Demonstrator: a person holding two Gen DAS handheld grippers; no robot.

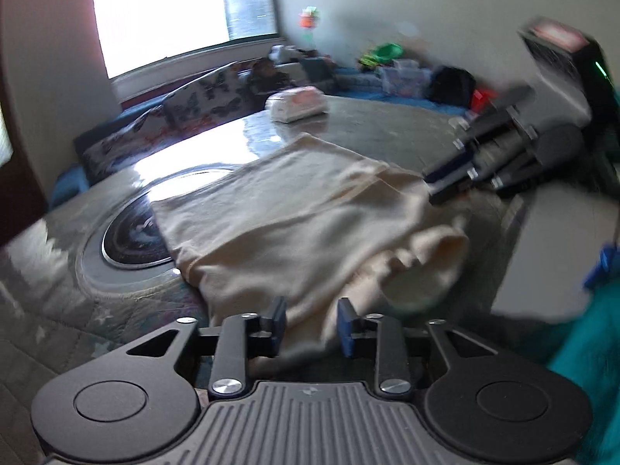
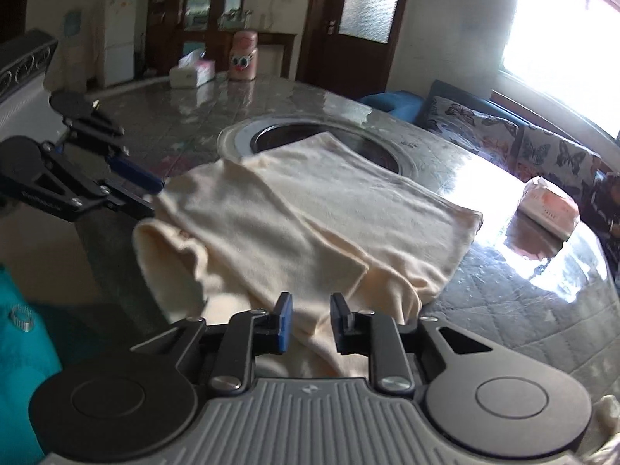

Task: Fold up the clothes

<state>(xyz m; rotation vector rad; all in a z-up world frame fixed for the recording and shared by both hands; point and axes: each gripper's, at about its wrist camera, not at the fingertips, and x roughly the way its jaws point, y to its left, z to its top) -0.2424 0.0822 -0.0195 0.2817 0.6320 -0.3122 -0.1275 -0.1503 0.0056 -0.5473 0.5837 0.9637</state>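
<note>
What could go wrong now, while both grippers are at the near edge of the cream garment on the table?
1. Both the left gripper and right gripper look open around the cream garment, so a lift may slip.
2. One bunched corner appears to hang past the table edge; a pull could drag the cloth off.
3. The garment partly covers the round recess in the table, where it might sag or catch.

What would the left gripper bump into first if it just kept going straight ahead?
Most likely the cream garment on the table: cloth already lies between the left gripper's open jaws. Depth is blurry, though.
</note>
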